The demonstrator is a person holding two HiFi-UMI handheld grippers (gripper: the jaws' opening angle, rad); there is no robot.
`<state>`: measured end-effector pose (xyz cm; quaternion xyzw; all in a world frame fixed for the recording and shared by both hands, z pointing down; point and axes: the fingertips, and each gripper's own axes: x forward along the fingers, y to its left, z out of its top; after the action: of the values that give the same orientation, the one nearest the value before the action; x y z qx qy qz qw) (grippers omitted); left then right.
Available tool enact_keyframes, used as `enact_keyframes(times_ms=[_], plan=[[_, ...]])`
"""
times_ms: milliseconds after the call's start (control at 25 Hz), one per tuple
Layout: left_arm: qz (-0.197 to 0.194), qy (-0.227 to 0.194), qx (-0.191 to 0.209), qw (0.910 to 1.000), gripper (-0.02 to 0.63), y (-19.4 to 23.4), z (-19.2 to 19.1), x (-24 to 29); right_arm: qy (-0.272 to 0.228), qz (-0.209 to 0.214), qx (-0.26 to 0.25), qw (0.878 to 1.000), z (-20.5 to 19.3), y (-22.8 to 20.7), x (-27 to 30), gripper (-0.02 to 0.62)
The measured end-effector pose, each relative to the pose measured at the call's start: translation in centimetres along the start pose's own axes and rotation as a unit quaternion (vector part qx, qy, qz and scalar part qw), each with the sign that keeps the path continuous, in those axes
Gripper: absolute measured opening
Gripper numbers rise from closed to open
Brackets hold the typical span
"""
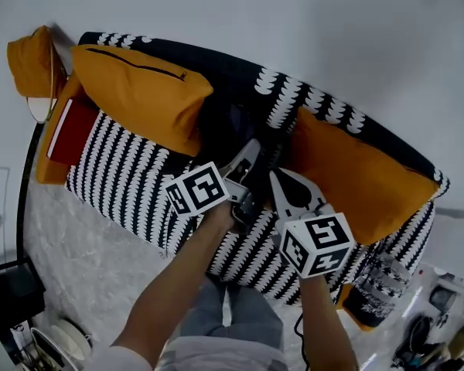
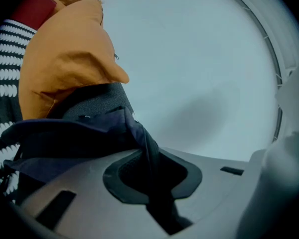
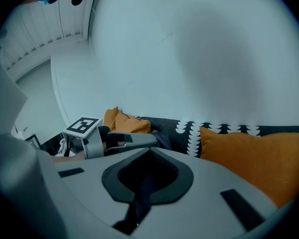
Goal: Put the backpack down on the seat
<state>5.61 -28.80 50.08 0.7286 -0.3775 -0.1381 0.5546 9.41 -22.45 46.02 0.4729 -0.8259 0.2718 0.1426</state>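
A dark backpack (image 1: 228, 126) rests on the black-and-white patterned sofa seat (image 1: 124, 176), between two orange cushions. My left gripper (image 1: 250, 151) reaches it from the front and is shut on a dark strap (image 2: 148, 156) of the backpack (image 2: 74, 133), which runs down between the jaws. Just to the right, my right gripper (image 1: 277, 176) is also shut on a dark strap (image 3: 141, 193) that hangs through its jaws. The left gripper (image 3: 120, 140) shows in the right gripper view, close beside the right gripper (image 3: 144, 180). The backpack's lower part is hidden behind both grippers.
One orange cushion (image 1: 139, 91) leans at the sofa's left and another (image 1: 356, 176) at its right. A red flat item (image 1: 69, 130) and an orange bag (image 1: 31, 64) lie at the left end. Grey floor (image 1: 77, 261) lies in front, and the wall (image 1: 332, 37) stands behind.
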Motion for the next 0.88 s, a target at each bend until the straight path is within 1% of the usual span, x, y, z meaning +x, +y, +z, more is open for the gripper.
enact_keyframes(times_ms=[160, 440, 760, 880], plan=[[0.001, 0.001, 0.001, 1.0000, 0.035, 0.1, -0.6, 1.7, 0.004, 0.004, 0.002, 1.000, -0.1, -1.3, 0.0, 0.002], [0.012, 0.004, 0.007, 0.9999, 0.035, 0.9, -1.1, 4.5, 0.003, 0.000, 0.014, 1.000, -0.4, -3.9, -0.3, 0.002], [0.019, 0.042, 0.043, 0.9980, 0.057, 1.2, -2.4, 7.6, 0.006, -0.002, 0.019, 1.000, -0.9, -5.4, -0.7, 0.002], [0.017, 0.053, 0.056, 0.9969, 0.082, 0.9, -3.0, 8.3, 0.006, -0.004, 0.024, 1.000, -1.2, -6.0, -1.1, 0.002]])
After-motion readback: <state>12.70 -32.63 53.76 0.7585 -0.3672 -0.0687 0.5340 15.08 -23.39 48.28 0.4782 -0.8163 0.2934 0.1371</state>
